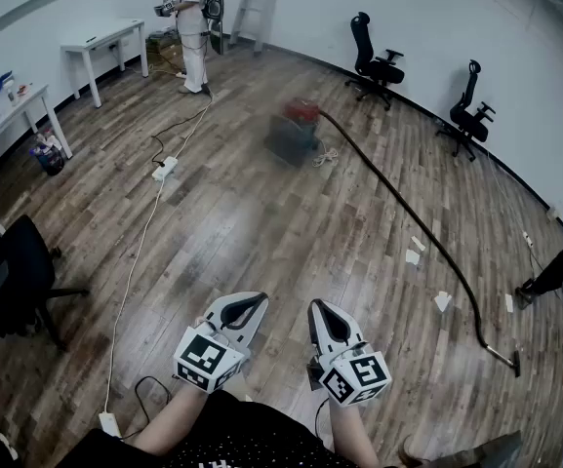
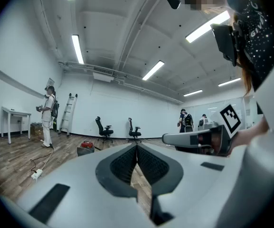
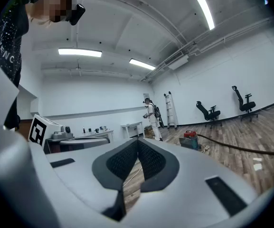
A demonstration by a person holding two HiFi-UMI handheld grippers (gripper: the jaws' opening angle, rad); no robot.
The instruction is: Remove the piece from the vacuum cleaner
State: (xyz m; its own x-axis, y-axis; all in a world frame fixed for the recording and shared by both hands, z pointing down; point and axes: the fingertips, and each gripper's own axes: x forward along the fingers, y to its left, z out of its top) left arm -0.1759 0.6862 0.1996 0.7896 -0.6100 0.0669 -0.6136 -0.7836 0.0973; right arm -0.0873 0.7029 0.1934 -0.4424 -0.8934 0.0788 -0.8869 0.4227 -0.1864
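The vacuum cleaner (image 1: 294, 130), a grey body with a red top, stands on the wooden floor far ahead of me. Its black hose (image 1: 408, 213) runs right and toward me, ending in a floor nozzle (image 1: 503, 359). My left gripper (image 1: 261, 298) and right gripper (image 1: 314, 306) are held low near my body, side by side, far from the machine. Both are shut with nothing between the jaws. The left gripper view shows its closed jaws (image 2: 137, 148) and the vacuum cleaner (image 2: 85, 147) small in the distance. The right gripper view shows its closed jaws (image 3: 137, 144), the vacuum cleaner (image 3: 190, 139) and the hose (image 3: 243, 149).
A person in white (image 1: 194, 29) stands at the back near a ladder (image 1: 256, 3) and white tables (image 1: 105, 42). Office chairs (image 1: 375, 64) line the right wall; a black chair (image 1: 16, 273) is at my left. A power strip with its cable (image 1: 165, 169) and paper scraps (image 1: 414, 254) lie on the floor.
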